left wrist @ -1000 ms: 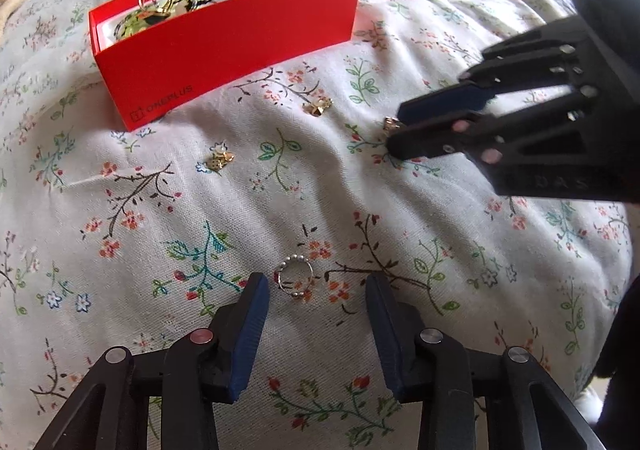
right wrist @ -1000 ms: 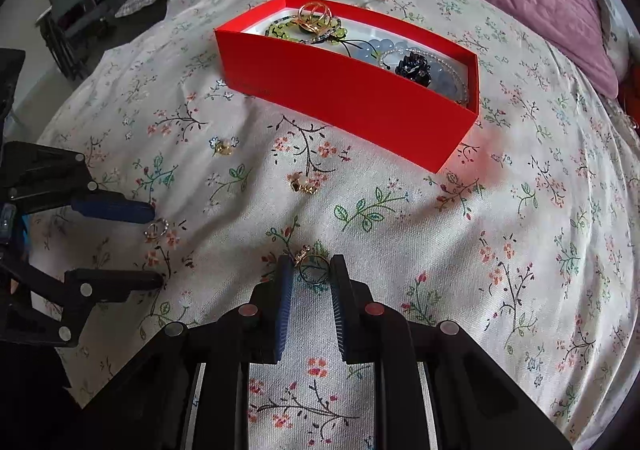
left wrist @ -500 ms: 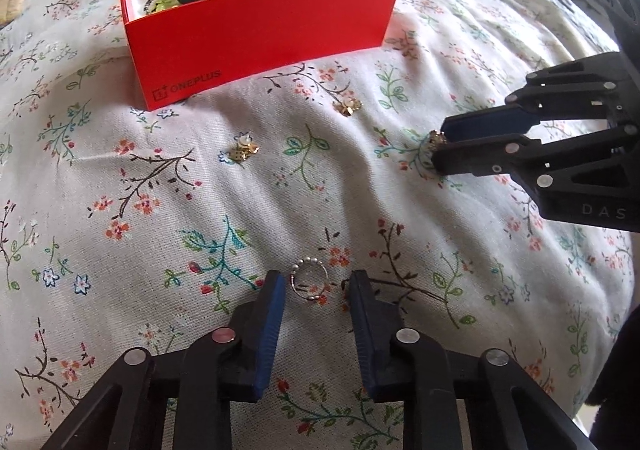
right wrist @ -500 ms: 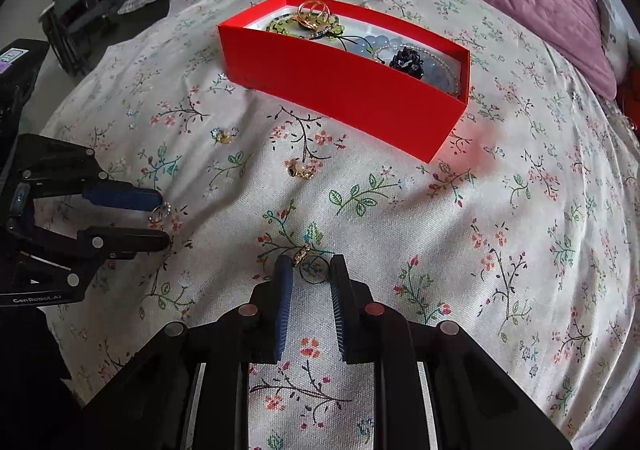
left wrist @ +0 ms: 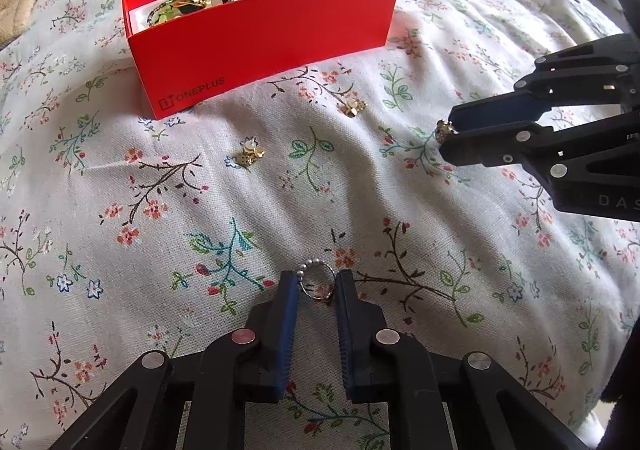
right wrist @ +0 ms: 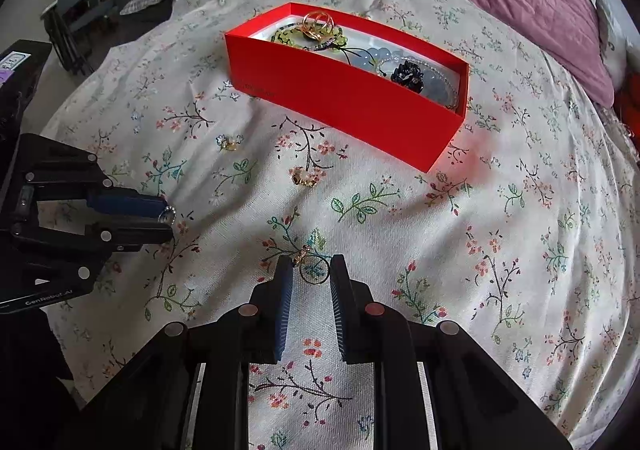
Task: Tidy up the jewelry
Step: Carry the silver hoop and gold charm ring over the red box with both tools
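Left tool [left wrist: 317,286]: fingers narrowed about a beaded silver ring [left wrist: 316,284] lying between the tips, apparently gripped. Right tool [right wrist: 310,270]: a gold ring [right wrist: 314,270] is bracketed likewise, its charm beside the left finger. Both are presumably pinched for transfer into the red box [right wrist: 360,106] ahead, where other jewelry is gathered; two gold earrings [left wrist: 250,154] are left on the bed between.

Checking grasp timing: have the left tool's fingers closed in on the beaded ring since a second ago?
Yes. The left tool has narrowed: its fingers, earlier wide of the beaded ring, now flank it closely.
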`<state>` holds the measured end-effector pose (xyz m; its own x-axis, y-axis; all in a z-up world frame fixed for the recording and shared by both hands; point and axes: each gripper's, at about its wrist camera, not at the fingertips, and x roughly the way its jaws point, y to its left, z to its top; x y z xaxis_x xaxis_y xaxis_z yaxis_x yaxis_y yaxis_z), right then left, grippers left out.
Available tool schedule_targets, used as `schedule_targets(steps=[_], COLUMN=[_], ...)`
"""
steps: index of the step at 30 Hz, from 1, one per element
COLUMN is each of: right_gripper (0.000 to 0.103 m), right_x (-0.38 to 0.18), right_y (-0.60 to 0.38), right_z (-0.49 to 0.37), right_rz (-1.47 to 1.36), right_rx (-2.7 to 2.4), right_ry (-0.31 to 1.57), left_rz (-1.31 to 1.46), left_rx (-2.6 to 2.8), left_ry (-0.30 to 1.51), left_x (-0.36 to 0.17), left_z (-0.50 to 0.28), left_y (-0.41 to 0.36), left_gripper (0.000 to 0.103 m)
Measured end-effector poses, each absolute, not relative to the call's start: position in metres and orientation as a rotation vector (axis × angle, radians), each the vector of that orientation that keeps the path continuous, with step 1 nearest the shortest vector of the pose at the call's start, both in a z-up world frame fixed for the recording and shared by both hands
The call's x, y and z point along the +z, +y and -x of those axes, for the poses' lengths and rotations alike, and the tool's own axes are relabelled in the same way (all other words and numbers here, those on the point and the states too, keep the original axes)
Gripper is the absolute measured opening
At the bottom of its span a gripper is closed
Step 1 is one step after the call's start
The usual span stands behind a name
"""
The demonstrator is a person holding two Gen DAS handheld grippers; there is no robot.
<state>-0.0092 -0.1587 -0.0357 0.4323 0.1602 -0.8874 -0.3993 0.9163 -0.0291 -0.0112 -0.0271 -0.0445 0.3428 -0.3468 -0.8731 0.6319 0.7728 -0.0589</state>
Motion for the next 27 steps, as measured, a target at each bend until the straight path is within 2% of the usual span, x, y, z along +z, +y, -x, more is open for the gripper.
schedule_targets(steps=[27], right_gripper=[0.020], right_x=[0.011], right_y=[-0.160], right_z=[0.010], right_rz=[0.203], right_rx=[0.366], right_ry=[0.962], left_rz=[-0.296], left_rx=[-0.602], left_ry=[0.951], left_x=[-0.006], left_z=[-0.005], left_y=[-0.026], left_gripper=[0.013])
